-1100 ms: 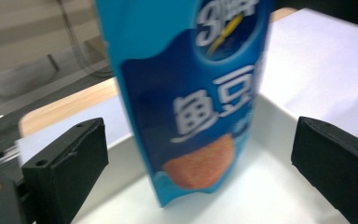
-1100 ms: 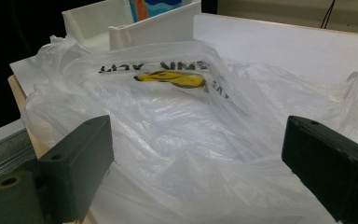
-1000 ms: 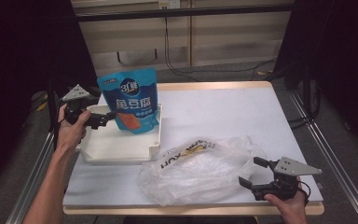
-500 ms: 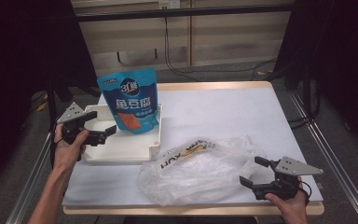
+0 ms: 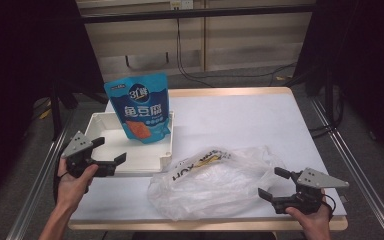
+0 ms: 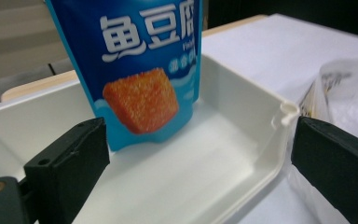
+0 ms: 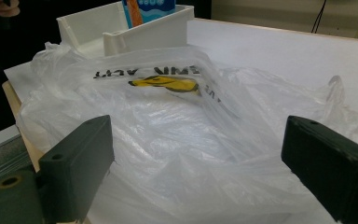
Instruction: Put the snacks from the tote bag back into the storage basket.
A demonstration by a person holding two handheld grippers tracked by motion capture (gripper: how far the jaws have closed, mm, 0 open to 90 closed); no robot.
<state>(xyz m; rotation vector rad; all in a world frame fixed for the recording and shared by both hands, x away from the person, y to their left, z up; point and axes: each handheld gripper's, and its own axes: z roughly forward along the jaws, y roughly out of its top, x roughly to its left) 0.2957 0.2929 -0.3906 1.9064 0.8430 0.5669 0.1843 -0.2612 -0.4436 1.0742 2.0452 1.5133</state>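
Since the earlier frame, the left gripper [image 5: 111,150] has withdrawn from the blue snack pouch [image 5: 143,107] toward the lower left of the frame; its jaws stand wide and hold nothing. That pouch stands upright in the white tray [image 5: 130,161], left of centre. At lower right, the right gripper [image 5: 274,183] is also wide and unloaded, just beside the crumpled clear plastic bag [image 5: 215,182] on the white table [image 5: 240,117].

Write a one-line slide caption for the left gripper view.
Open left tongs face a blue snack pouch standing in a white tray, plastic bag at right.
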